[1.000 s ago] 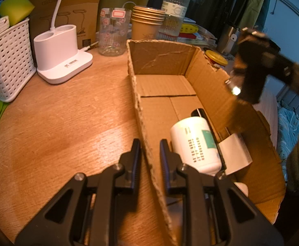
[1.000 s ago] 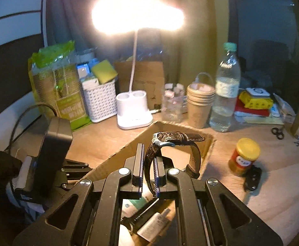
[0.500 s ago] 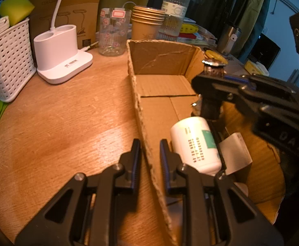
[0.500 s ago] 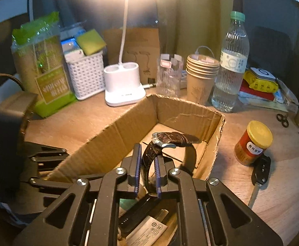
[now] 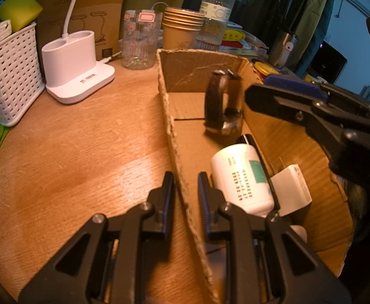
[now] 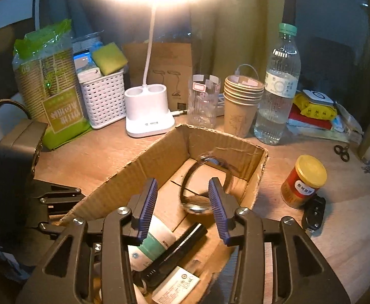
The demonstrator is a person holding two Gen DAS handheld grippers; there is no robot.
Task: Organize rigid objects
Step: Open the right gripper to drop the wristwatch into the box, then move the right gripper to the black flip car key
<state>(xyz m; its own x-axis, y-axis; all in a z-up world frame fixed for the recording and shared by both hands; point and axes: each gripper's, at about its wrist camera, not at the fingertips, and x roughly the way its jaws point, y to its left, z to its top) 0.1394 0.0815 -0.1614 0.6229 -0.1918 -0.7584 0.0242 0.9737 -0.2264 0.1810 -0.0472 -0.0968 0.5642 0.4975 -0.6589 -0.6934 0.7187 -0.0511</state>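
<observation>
Left gripper: clenched on the left side wall of the cardboard box, one finger outside the wall, one inside.
Right gripper: jaws opening, nothing pressed between the pads; it hangs over the box's open top, the released watch beyond and below the fingertips.
Watch: dark strap in a loop, metal case low, blurred in both views; inside the box, toward its far end. Whether it rests on the box floor, cannot tell.
Cardboard box, contents: white bottle lying on its side at the near end, a black pen-like item beside it, a small white carton against the right wall.
Table: wooden; the box sits on it.
Right of box: red jar with yellow lid and a black car key just beside it.
Behind box: white lamp base, paper cup stack, water bottle, white basket.
</observation>
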